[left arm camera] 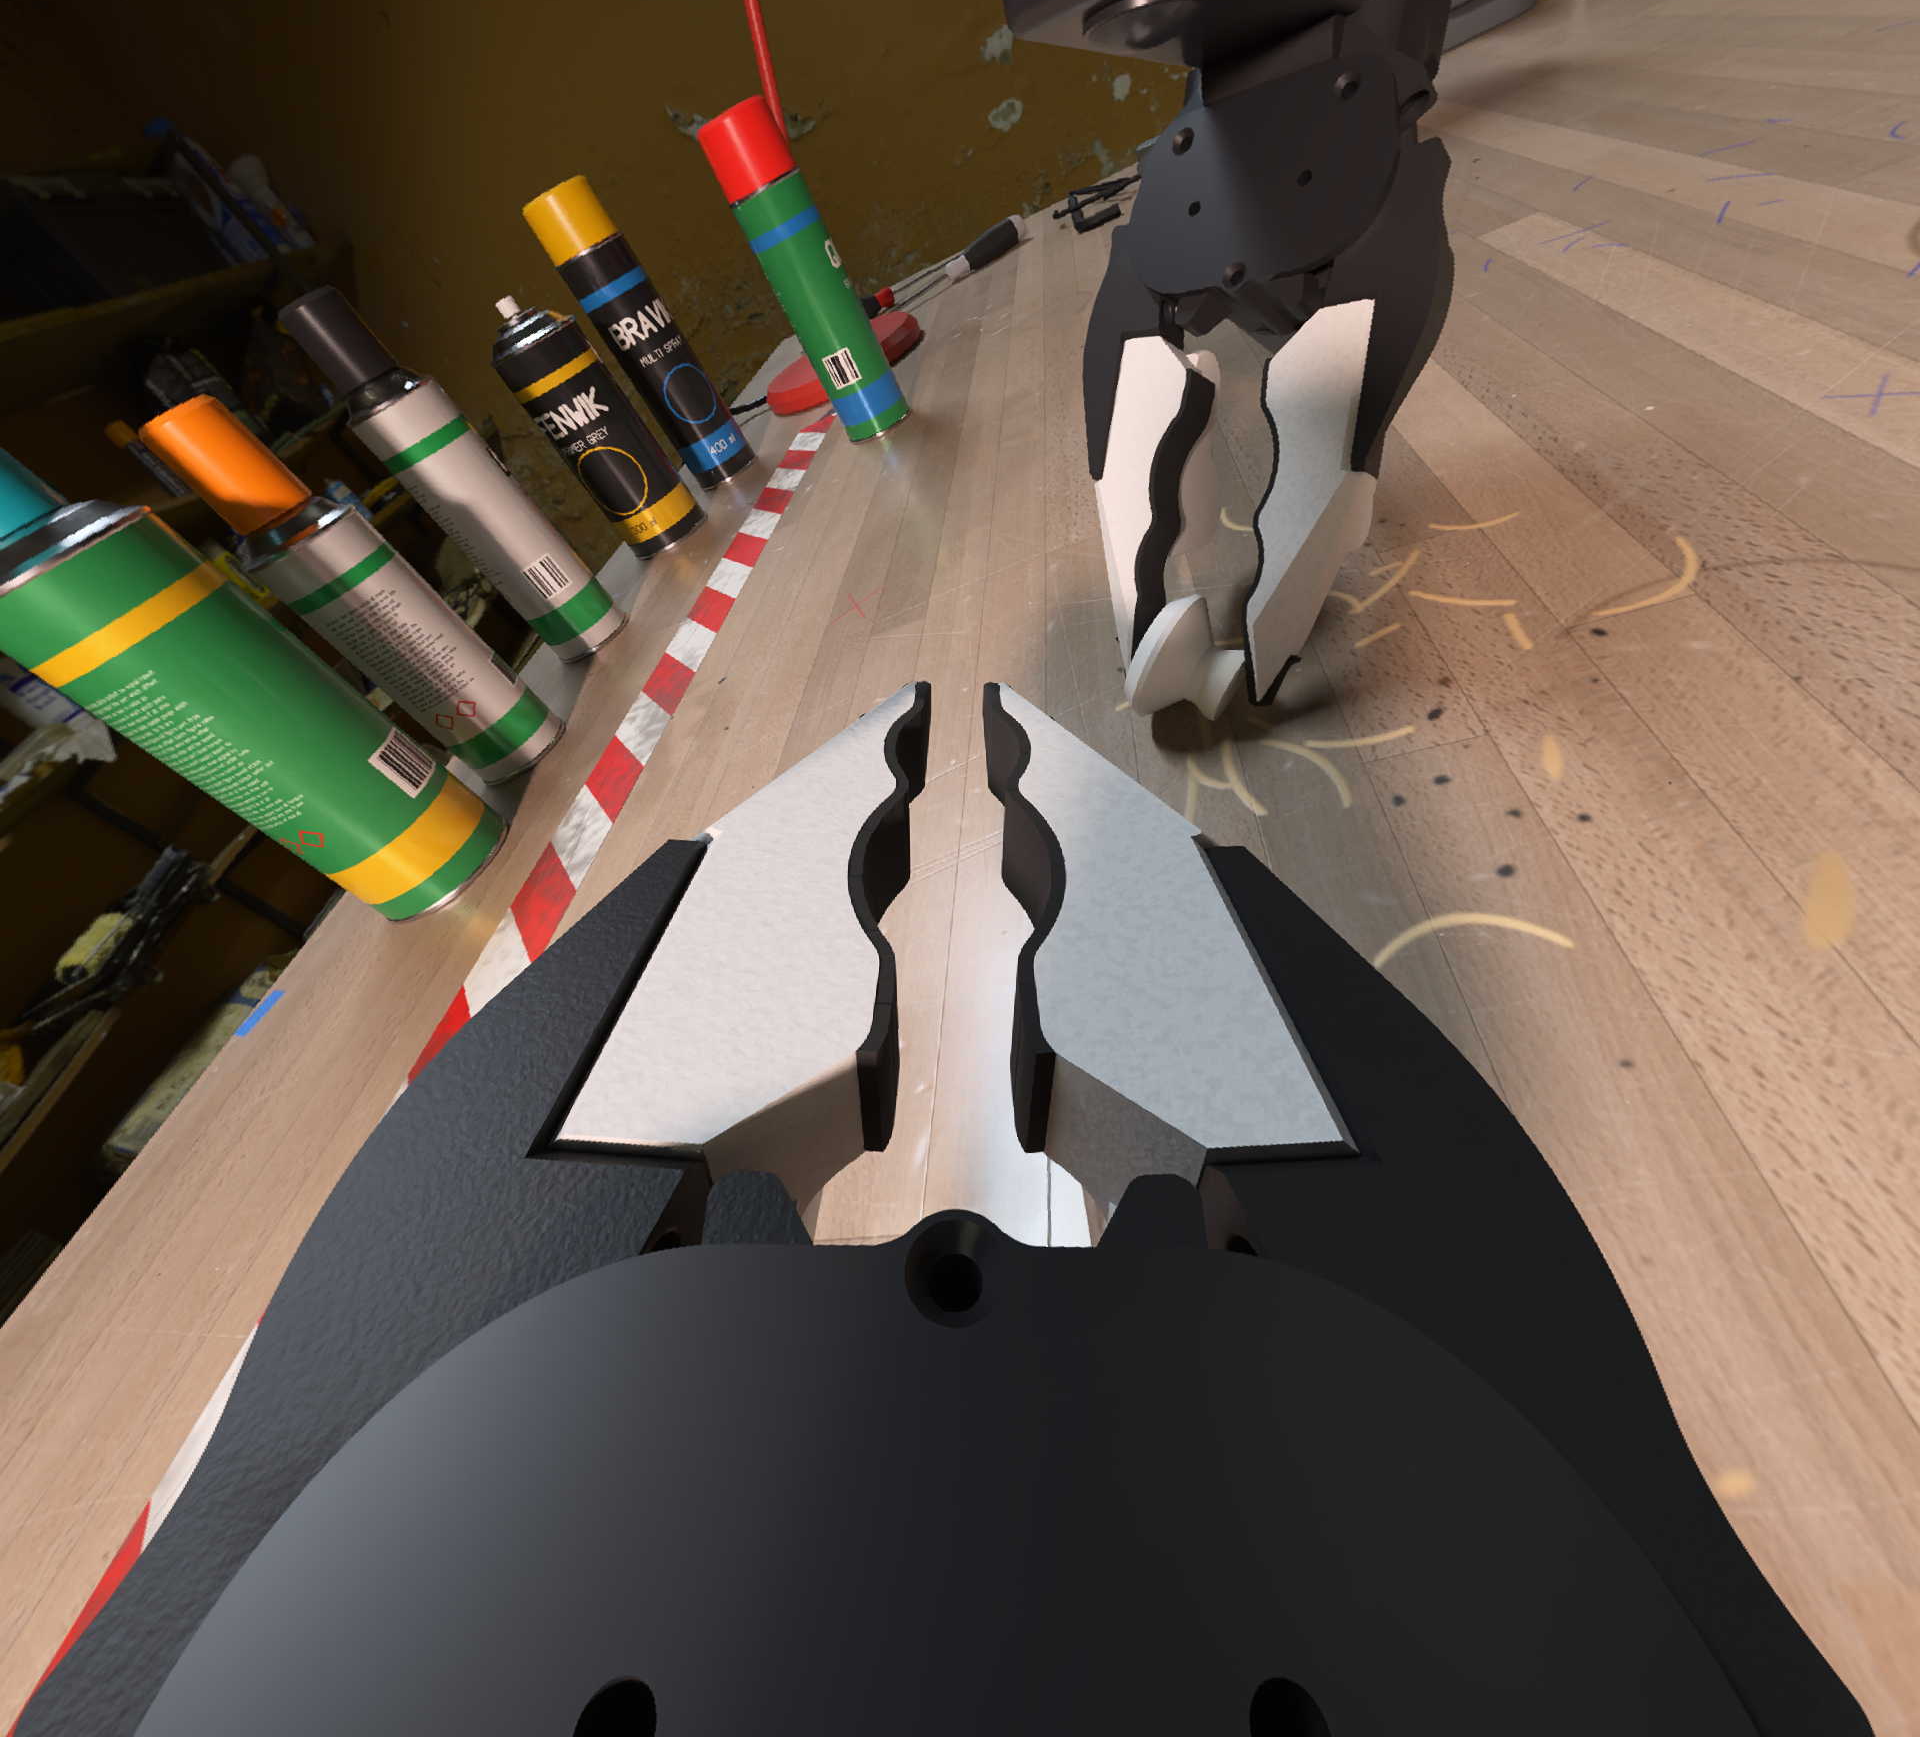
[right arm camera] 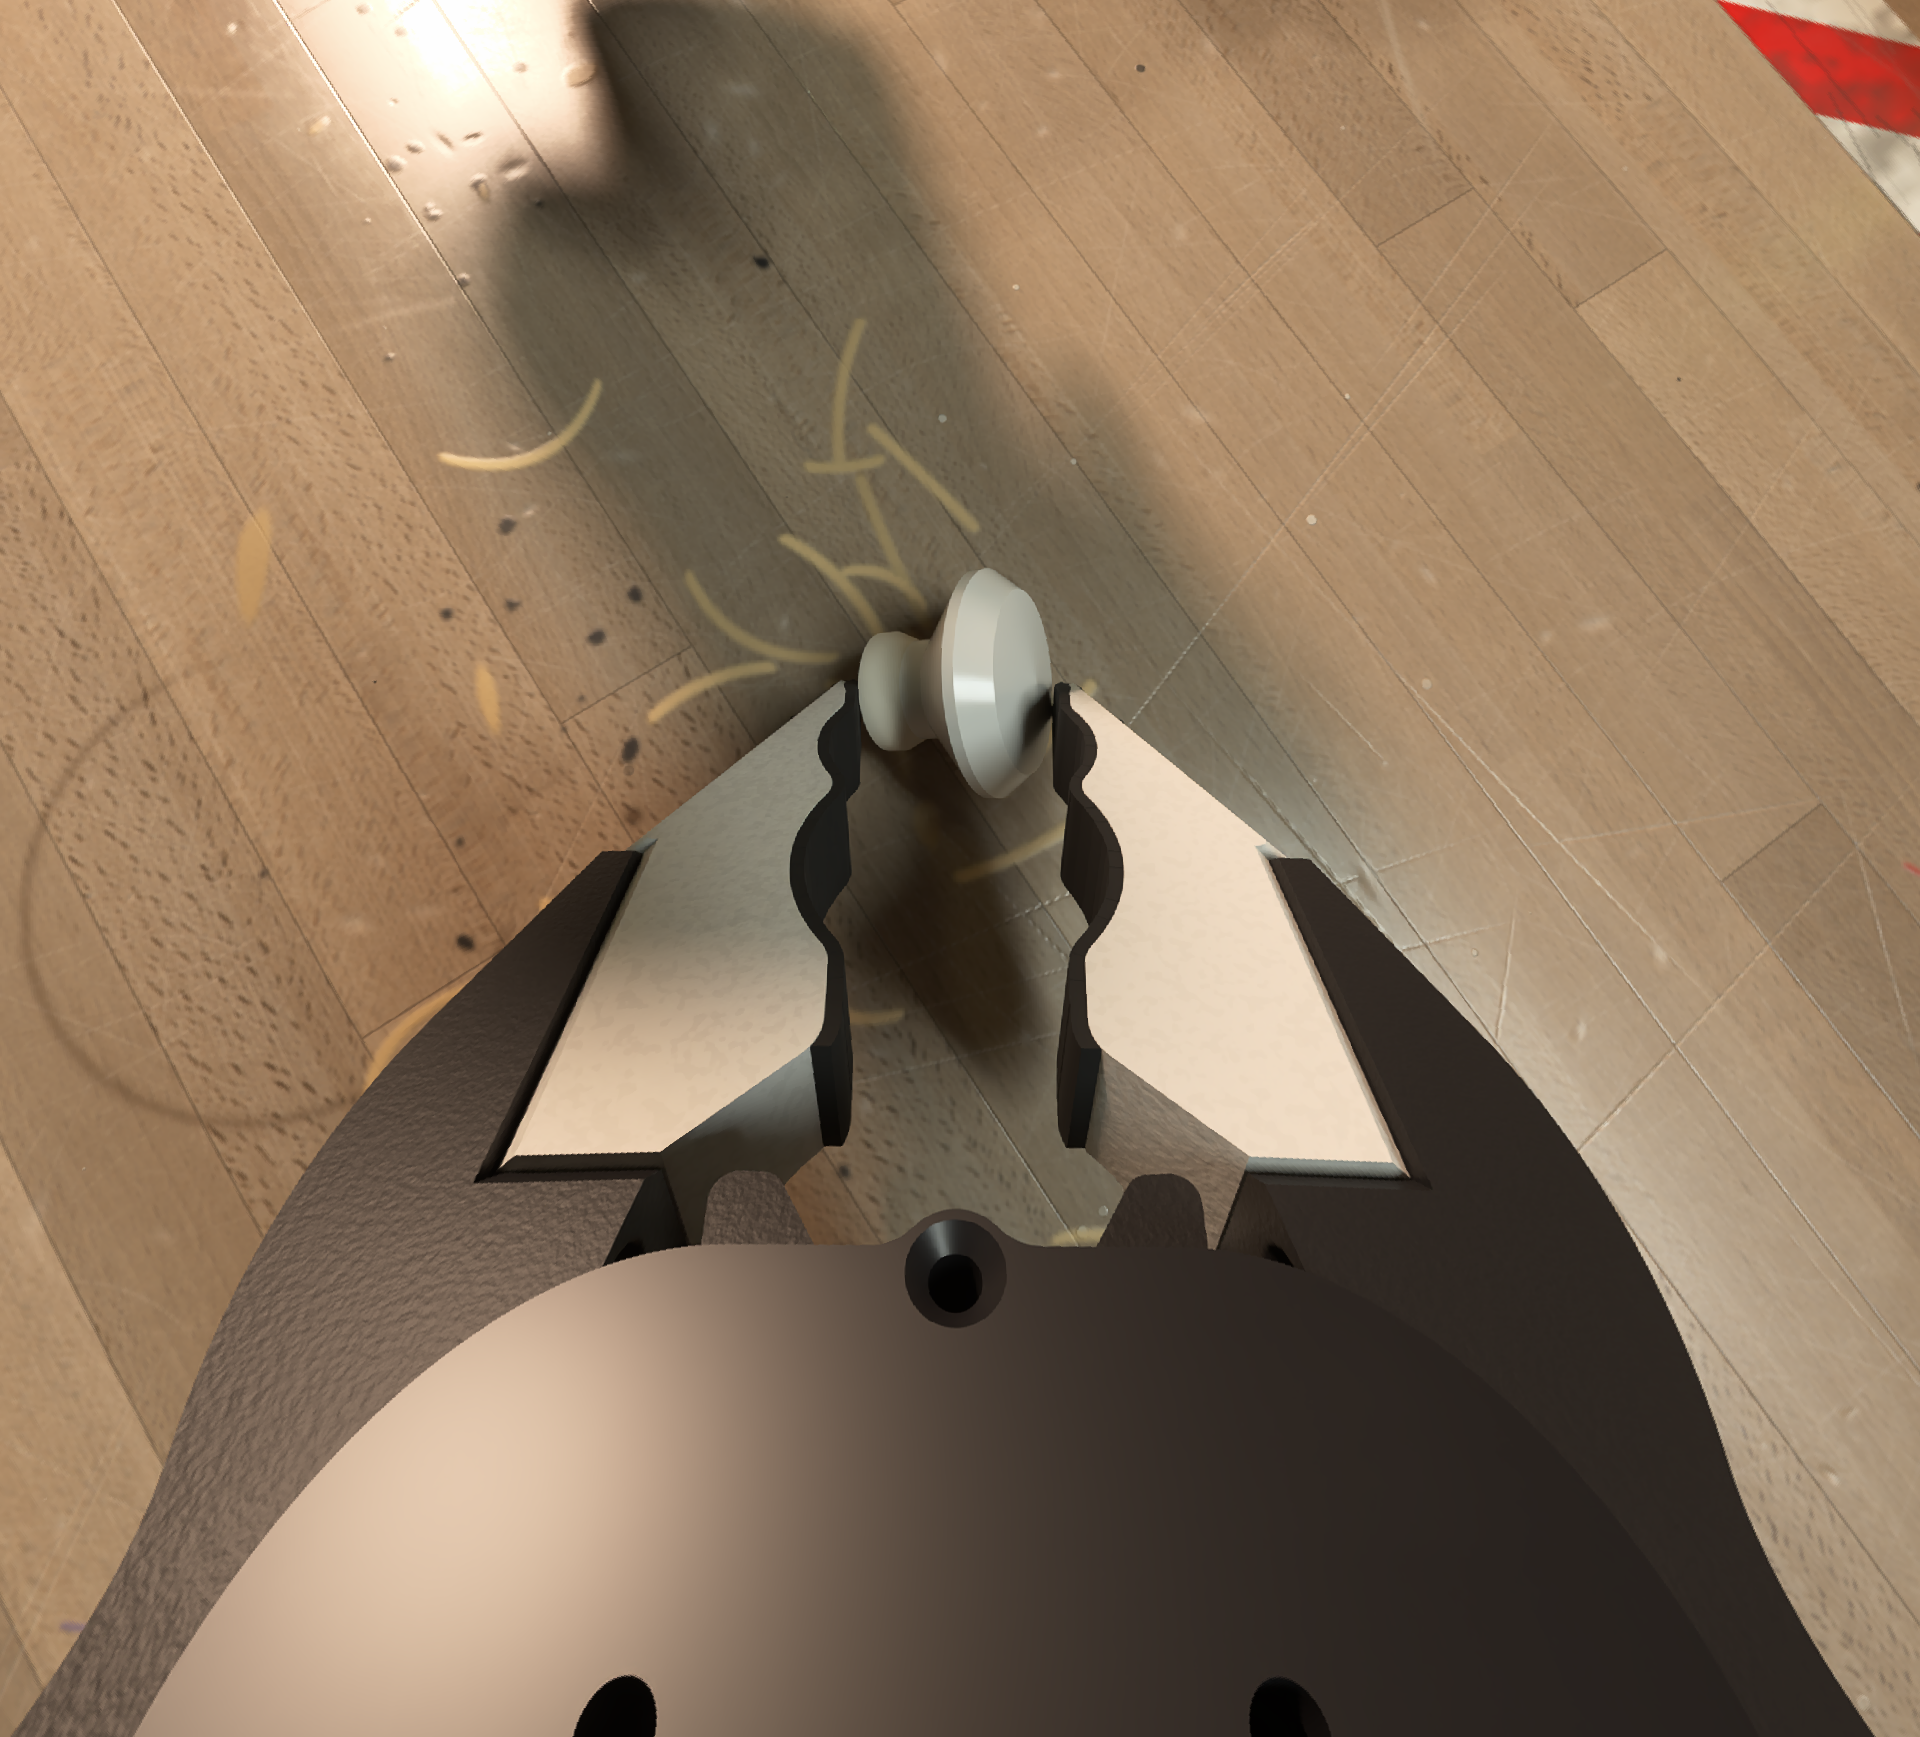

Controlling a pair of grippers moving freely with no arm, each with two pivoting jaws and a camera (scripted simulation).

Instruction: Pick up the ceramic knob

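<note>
White-padded fingertips of the right gripper (right arm camera: 956, 700) clasp the ceramic knob (right arm camera: 961, 685) between them, its stem against one tip and its disc face against the other, right at the wooden workbench (right arm camera: 1455, 440). Wood shavings (right arm camera: 862, 482) lie scattered around it. Nearby, the left gripper (left arm camera: 956, 700) hangs over the bench, nearly closed on nothing. Spray cans (left arm camera: 613, 430) line the red-and-white tape (left arm camera: 665, 690) along the bench edge.

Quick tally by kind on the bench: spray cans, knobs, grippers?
Spray cans: 6
Ceramic knob: 1
Grippers: 2, the left gripper and the right gripper
Total: 9
</note>
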